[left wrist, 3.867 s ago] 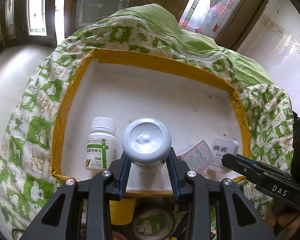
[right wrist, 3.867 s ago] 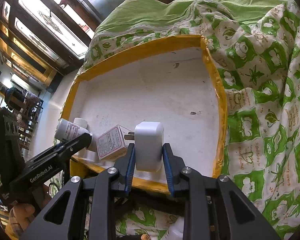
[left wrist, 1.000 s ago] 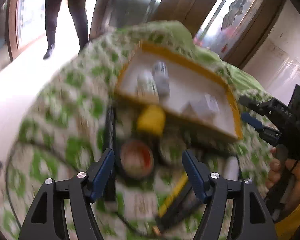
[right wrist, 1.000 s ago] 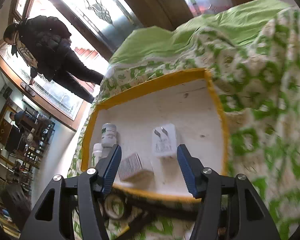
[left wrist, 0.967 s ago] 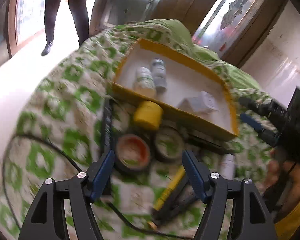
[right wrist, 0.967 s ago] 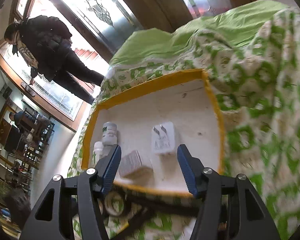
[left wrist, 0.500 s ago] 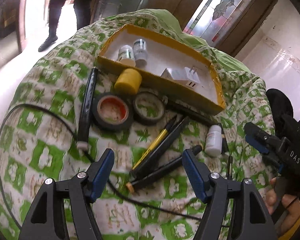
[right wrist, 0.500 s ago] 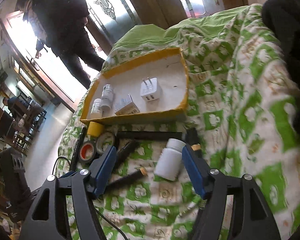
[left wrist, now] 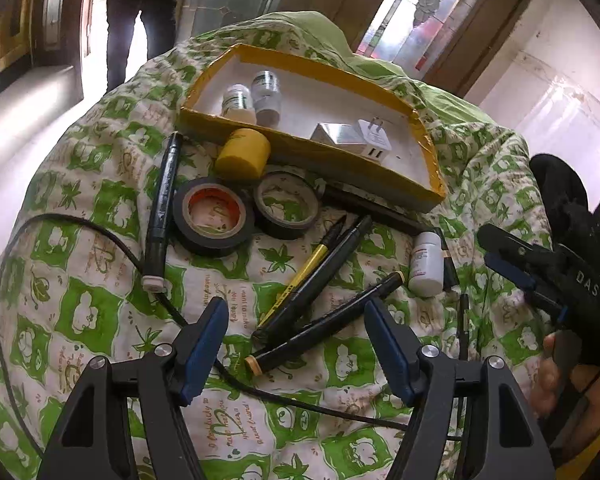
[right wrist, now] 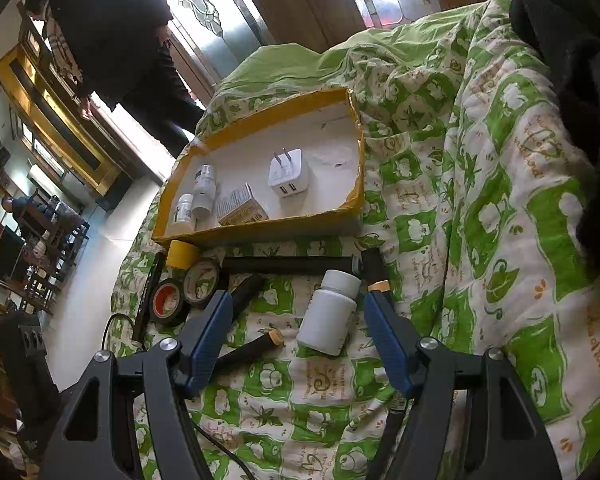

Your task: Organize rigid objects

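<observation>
Bottles (left wrist: 252, 96), a charger (left wrist: 374, 144) and a small box (right wrist: 240, 205) are already lying in the yellow tray (left wrist: 312, 160), while pens (left wrist: 320, 264), tape rolls (left wrist: 214, 216) and a white bottle (right wrist: 330, 312) are waiting on the quilt (right wrist: 480, 200), both claws, left (left wrist: 296, 340) and right (right wrist: 298, 336), gaping empty.

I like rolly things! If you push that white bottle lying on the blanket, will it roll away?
Probably only a little. The white bottle is round and lies on its side, so it could roll, but the quilted blanket looks soft and should slow it. Its plastic looks smooth, so the fingers might slip on it.
</observation>
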A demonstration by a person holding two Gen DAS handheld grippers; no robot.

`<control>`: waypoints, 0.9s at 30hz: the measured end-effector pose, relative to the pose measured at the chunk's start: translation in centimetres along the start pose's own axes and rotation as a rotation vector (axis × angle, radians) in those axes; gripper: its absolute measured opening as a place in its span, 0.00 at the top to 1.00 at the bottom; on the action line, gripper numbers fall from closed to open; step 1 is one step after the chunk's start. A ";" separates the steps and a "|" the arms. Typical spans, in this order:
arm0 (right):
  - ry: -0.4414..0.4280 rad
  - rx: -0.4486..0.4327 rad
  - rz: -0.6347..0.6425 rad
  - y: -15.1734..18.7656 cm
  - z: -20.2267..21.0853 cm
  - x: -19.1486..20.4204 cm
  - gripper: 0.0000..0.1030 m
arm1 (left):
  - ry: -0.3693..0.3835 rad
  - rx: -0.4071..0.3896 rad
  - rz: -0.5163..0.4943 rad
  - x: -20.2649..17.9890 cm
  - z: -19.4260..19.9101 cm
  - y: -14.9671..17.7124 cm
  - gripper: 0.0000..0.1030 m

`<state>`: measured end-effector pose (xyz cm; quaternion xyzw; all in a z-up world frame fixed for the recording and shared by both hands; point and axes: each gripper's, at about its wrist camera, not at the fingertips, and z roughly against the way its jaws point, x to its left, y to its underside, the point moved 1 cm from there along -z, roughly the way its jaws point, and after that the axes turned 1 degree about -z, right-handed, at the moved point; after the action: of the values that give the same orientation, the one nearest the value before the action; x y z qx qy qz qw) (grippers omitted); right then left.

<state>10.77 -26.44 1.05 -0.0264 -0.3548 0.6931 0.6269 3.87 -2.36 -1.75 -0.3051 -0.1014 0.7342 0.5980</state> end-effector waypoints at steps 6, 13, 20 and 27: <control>-0.007 0.062 -0.002 0.4 -1.0 0.0 0.44 | -0.013 0.010 -0.041 -0.8 -0.2 0.2 0.29; 0.033 0.105 0.002 0.7 -2.1 -0.2 0.50 | -0.026 0.020 -0.061 -1.1 -0.5 0.4 0.29; 0.045 0.177 -0.040 0.7 -4.4 -1.0 0.55 | -0.052 0.044 -0.135 -2.5 -1.1 0.8 0.29; 0.060 0.232 -0.093 0.2 -6.7 -2.0 0.61 | -0.061 0.075 -0.194 -3.5 -1.7 1.3 0.29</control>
<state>14.19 -25.12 -4.85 0.0419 -0.2541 0.6984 0.6678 4.16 -6.39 -2.60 -0.2489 -0.1210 0.6850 0.6740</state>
